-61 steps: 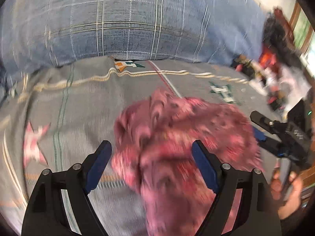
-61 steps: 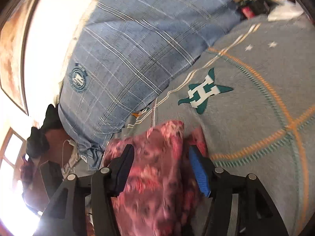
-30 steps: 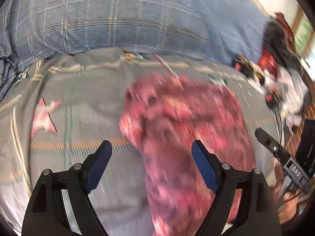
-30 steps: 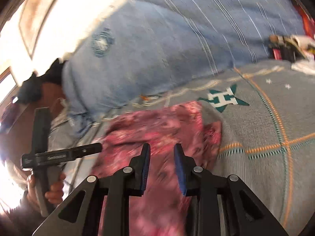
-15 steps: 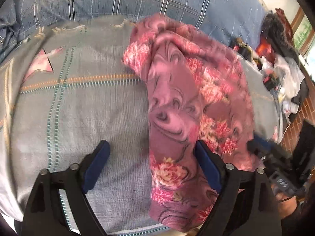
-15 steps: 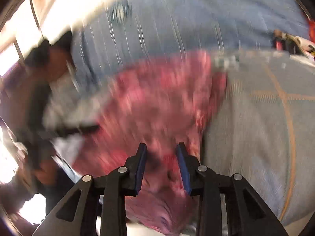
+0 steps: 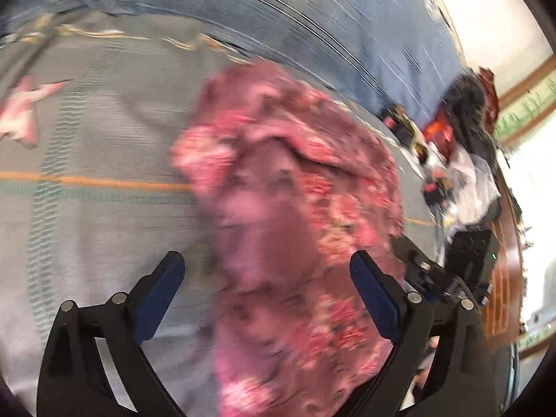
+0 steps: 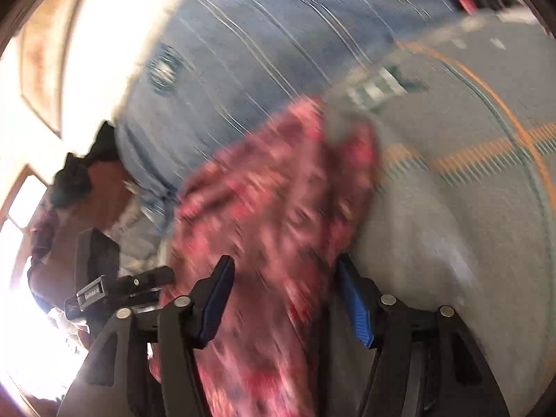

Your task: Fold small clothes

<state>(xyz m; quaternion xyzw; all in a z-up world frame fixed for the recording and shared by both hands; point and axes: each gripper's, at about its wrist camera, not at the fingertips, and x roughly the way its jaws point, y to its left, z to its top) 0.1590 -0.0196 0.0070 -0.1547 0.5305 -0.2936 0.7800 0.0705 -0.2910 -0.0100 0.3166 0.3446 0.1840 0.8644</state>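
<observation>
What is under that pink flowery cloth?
The pink floral garment lies on a grey patterned bedspread, visible around it. Anything beneath its folds is covered.

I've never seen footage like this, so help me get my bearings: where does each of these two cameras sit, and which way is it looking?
Left wrist view: sits on the left gripper, looking forward and down at the pink floral garment on the grey bedspread; its own two fingers show, jaws opening.
Right wrist view: sits on the right gripper, looking across the same garment toward the blue plaid pillow; its fingers show, jaws opening, garment between them.
Shared: garment, bedspread, pillow; each glimpses the other gripper.
</observation>
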